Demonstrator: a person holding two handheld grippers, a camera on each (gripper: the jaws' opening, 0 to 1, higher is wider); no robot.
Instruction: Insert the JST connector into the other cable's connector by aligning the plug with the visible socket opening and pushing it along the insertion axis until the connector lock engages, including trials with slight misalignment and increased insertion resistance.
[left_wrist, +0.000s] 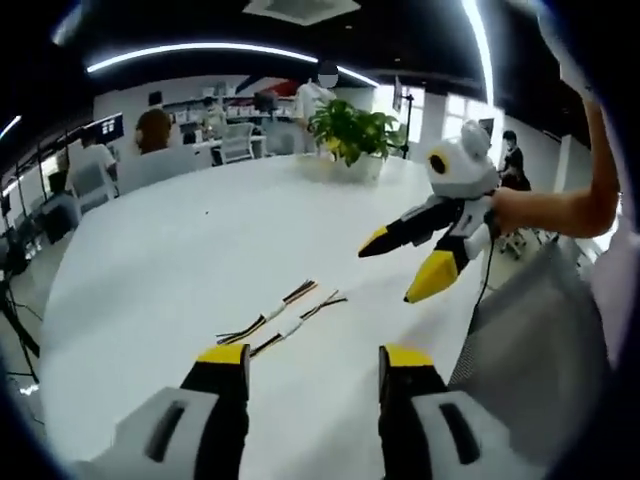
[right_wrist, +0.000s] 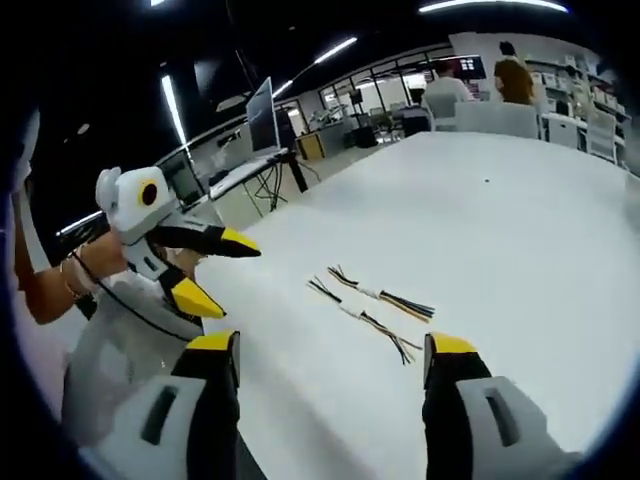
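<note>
Both grippers spread wide, empty, above two cables (left_wrist: 285, 318) lying side by side lower centre on white table (left_wrist: 150, 260); tiny connectors, probably hard to pinch squarely, risking misaligned insertion.

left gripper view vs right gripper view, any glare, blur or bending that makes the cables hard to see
Left gripper view: ceiling strip lights bend with the fisheye, the white table is bright, and both cables stay readable though small. Right gripper view: softer, the cables slightly blurred.
</note>
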